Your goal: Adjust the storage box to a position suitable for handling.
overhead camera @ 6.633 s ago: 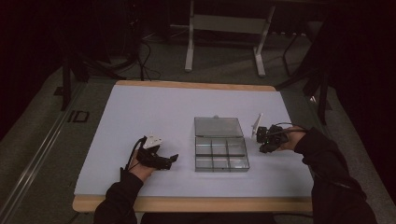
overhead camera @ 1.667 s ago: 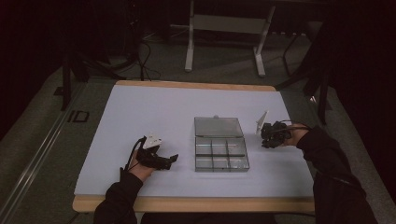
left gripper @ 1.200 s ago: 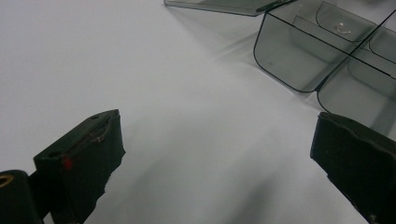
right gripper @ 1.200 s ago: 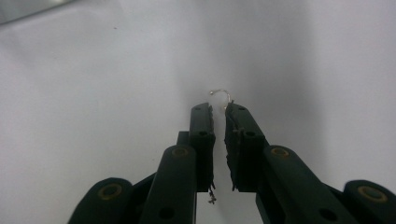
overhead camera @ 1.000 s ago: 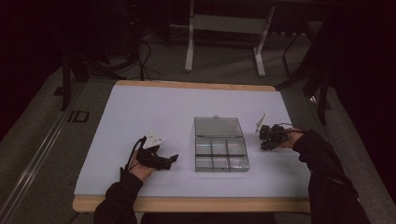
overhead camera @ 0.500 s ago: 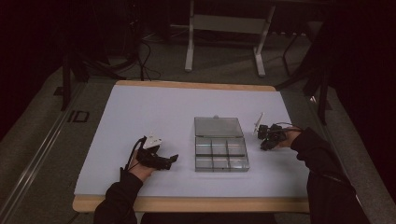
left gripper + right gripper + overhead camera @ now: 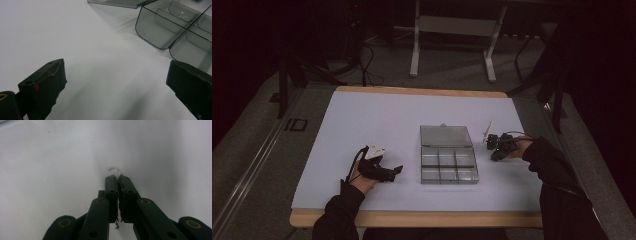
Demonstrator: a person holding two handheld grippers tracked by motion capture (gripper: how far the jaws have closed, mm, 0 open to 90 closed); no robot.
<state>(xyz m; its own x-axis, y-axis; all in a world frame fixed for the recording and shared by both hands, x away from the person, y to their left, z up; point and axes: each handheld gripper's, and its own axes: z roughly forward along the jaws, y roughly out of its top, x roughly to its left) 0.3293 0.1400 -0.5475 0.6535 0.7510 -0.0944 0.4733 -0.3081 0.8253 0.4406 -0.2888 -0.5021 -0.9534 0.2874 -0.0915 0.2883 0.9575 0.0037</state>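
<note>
A small metal hook (image 7: 115,171) is pinched at the tip of the right gripper (image 7: 117,180); its curved end pokes out just past the jaws, which are pressed together on its shank and have just been closing. Seen from above, that gripper (image 7: 499,146) sits low over the white counter (image 7: 362,120) at about 3 o'clock from the clear box (image 7: 448,161), just beside its open lid. Judged step: pick-up of the hook, done or nearly so. The next move likely calls for a lift clear of the counter and a carry toward 9 o'clock, over the box wall into a compartment, without letting so thin a piece twist or slip. The left gripper (image 7: 384,172) rests at 9 o'clock from the box, jaws spread wide, nothing between them. One compartment holds a similar hook (image 7: 183,15). Hard to make out: how much shank the jaws cover, and whether the hook is off the surface; from above, the hook is too small to see.
</note>
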